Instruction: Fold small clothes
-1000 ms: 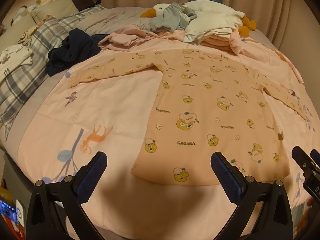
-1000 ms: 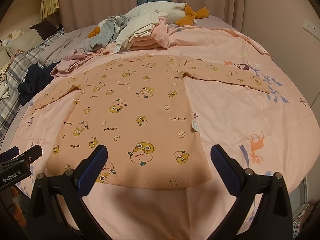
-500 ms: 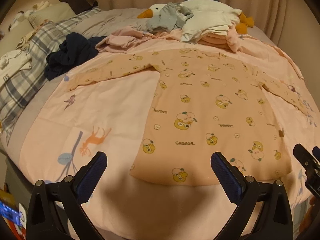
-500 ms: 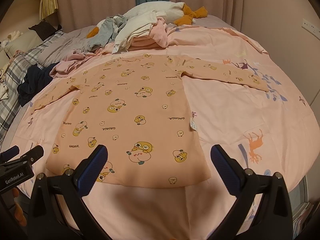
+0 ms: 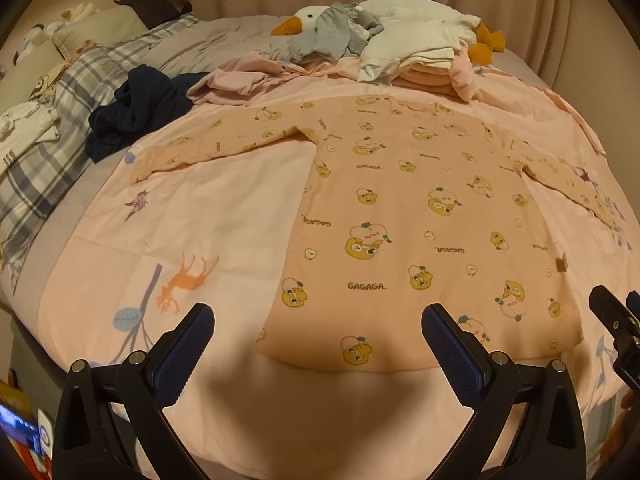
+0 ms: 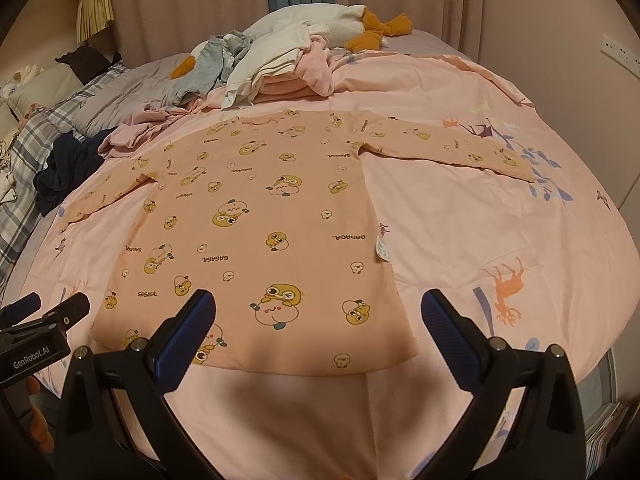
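A peach long-sleeved shirt [image 5: 400, 216] [image 6: 256, 236] printed with yellow cartoon fruit lies flat on the pink bedspread, both sleeves spread outward. Its hem faces me. My left gripper [image 5: 316, 328] hovers open above the hem's left corner, nothing between its blue-padded fingers. My right gripper [image 6: 318, 316] hovers open above the hem's right corner, also empty. Each gripper shows at the edge of the other's view.
A pile of folded and loose clothes [image 5: 404, 56] lies against a plush goose [image 5: 308, 22] at the far side. A dark navy garment [image 5: 136, 108] and a plaid blanket [image 5: 44, 136] sit at the left. The bed's front edge [image 6: 600, 380] drops off near the grippers.
Both grippers have shifted slightly back and up; the shirt appears a little lower and farther in each view. The shirt itself has not moved, and both grippers stay open.
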Tool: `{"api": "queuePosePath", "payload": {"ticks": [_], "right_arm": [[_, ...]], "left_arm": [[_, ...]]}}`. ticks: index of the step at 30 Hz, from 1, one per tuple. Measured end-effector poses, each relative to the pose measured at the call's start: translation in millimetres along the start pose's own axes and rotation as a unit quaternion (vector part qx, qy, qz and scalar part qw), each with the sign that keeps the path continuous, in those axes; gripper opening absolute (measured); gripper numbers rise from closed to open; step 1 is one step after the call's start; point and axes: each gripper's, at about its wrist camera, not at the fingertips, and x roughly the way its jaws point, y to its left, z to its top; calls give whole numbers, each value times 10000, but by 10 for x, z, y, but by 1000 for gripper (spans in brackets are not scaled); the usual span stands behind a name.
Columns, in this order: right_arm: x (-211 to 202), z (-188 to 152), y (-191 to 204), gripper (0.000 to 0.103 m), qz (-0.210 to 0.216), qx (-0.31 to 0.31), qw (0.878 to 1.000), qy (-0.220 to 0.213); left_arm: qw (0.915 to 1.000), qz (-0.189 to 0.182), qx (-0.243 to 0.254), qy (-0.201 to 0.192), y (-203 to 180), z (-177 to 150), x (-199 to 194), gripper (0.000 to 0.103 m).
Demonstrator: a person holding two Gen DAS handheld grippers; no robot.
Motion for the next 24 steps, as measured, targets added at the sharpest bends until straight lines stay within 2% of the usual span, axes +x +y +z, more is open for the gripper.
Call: {"api": "queuePosePath", "payload": {"ticks": [21,24], "right_arm": [[-25,-1,-27,103,-16,49,10000,-11],[-66,5,-103,103,164,162,9996,-149]], "left_arm": [[10000,-17,-2,5,-31,5,4,103],[9999,-67,-104,40,-31,13,19,103]]}}
